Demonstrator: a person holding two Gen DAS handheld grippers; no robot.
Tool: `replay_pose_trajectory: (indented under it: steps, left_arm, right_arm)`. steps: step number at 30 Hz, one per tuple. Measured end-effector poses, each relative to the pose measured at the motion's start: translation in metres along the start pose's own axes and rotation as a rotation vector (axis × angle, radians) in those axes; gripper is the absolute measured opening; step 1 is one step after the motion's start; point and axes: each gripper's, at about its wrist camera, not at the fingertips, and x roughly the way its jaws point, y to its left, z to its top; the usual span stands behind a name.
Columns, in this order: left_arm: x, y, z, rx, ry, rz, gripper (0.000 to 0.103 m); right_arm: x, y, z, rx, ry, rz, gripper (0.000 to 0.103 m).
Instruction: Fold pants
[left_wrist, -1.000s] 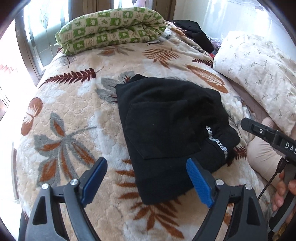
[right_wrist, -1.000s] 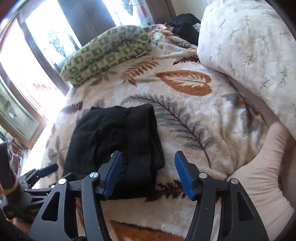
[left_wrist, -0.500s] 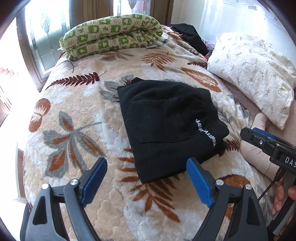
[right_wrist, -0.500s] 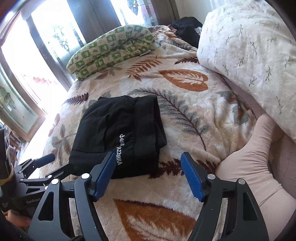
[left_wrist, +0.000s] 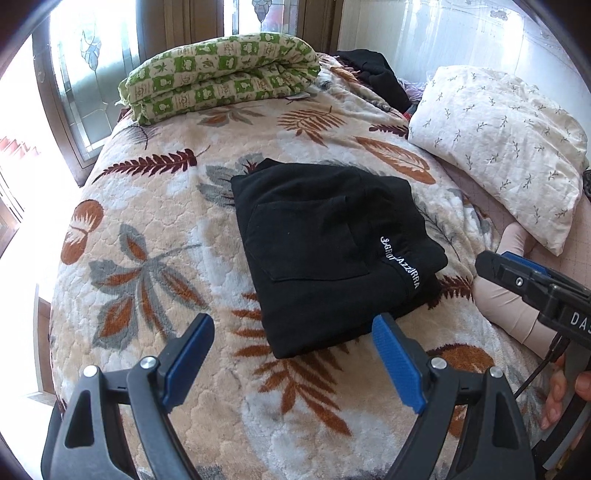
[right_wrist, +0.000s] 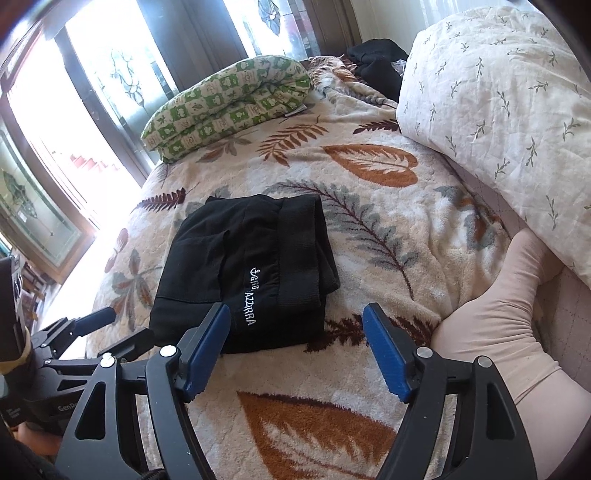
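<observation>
- left gripper: jaws spread, empty; above blanket, near pants' front edge
- pants: black, folded into a compact stack; flat on blanket mid-bed; white lettering up
- right gripper: jaws spread, empty; left pad overlaps pants' near edge in view; contact unclear
- pillow: far right

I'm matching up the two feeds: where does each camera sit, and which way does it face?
Left wrist: behind the open left tongs, facing the folded black pants; the right tongs and fingers show.
Right wrist: behind the open right tongs, facing the pants from their waistband side.
Shared: pants, green quilt, pillow.
</observation>
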Motion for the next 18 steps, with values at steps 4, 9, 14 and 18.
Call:
replay_pose_trajectory:
  steps: [4,9,14,18]
  left_arm:
    - [-0.002,0.000,-0.002,-0.007,-0.002,0.003,0.089]
    - [-0.006,0.001,-0.003,-0.014,-0.013,0.012,0.091]
    - [0.004,0.007,-0.004,-0.036,0.008,0.010,0.091]
    - [0.016,0.017,0.002,-0.072,0.026,0.004,0.091]
  right_arm:
    - [-0.001,0.002,0.000,-0.001,-0.003,0.004,0.075]
    - [-0.004,0.004,0.001,-0.006,-0.011,0.008,0.076]
    - [0.006,0.000,-0.001,-0.007,0.017,0.002,0.082]
    - [0.026,-0.011,0.002,-0.012,0.044,0.021,0.084]
